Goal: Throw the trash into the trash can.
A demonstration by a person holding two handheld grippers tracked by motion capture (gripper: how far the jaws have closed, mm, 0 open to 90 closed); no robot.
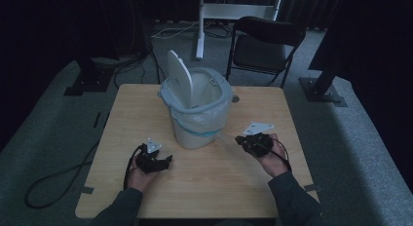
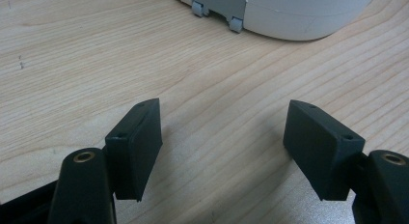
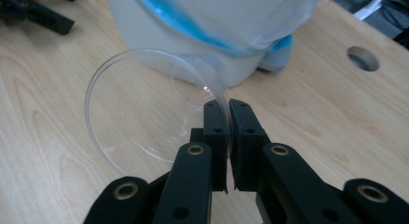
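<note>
Right gripper (image 3: 227,108) jaws pinched on rim of clear plastic cup (image 3: 154,105), held just beside the bin (image 1: 197,109), lid up. Pickup done; drop into bin still to do, imo. Left gripper (image 2: 224,137) spread, empty, over table (image 2: 72,64).

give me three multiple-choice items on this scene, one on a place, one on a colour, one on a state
1. Where does the bin stand?
A. on the chair
B. on the table, between the two grippers
C. on the floor

2. What colour shows at the edge of the bin's liner?
A. red
B. yellow
C. blue

3. How does the right gripper stand?
A. shut on the clear cup
B. wide open over bare wood
C. shut on the lid

Key:
1 B, the high view has the bin on the table with a gripper to each side.
2 C, a blue band runs along the liner.
3 A, its jaws pinch the rim of the clear cup.
</note>
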